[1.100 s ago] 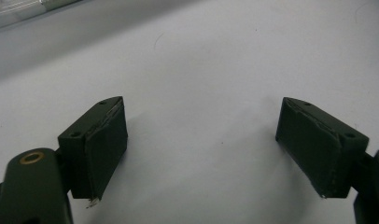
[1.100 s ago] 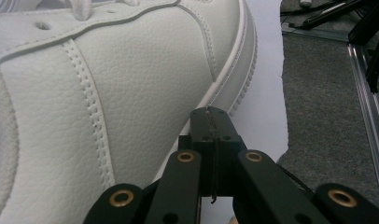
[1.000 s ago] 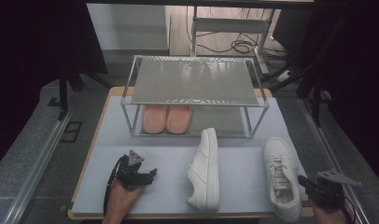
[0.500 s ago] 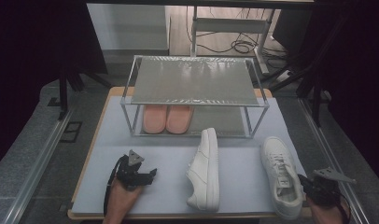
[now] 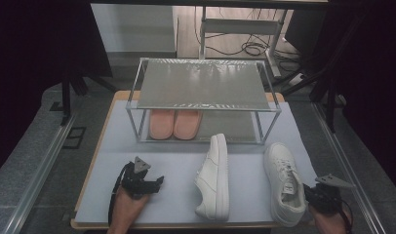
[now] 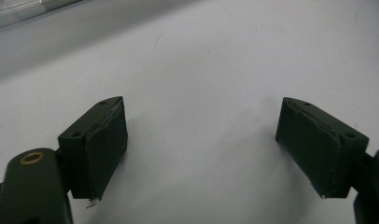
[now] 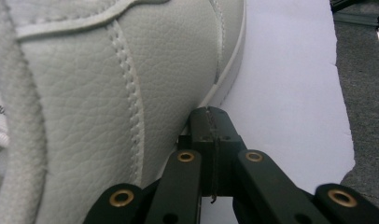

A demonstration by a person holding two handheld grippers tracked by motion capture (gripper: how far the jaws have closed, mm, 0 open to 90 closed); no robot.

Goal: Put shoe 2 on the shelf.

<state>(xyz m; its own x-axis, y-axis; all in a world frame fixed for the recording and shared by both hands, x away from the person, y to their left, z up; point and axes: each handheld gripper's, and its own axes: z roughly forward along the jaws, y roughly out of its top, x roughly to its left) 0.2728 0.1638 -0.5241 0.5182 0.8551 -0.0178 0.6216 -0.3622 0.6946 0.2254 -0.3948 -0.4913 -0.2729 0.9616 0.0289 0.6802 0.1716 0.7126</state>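
A white sneaker (image 5: 284, 183) stands upright on the pale mat (image 5: 176, 161) at the right. My right gripper (image 5: 314, 193) is shut with nothing in it. In the right gripper view its closed tips (image 7: 211, 122) press against the leather side of that sneaker (image 7: 85, 93), low by the sole. A second white sneaker (image 5: 214, 178) lies on its side in the middle of the mat. My left gripper (image 5: 156, 182) rests near the mat's front left; the left gripper view shows it wide open (image 6: 201, 140) over bare mat (image 6: 201, 56).
A metal two-shelf rack (image 5: 201, 83) stands at the back of the mat, with a pair of pink slippers (image 5: 175, 124) on its lower shelf. The mat's right edge (image 7: 337, 93) runs close beside my right gripper, with grey floor beyond.
My right gripper has come down and in toward the right sneaker's side, and the shoe's heel end has shifted slightly left. The left gripper has stayed put.
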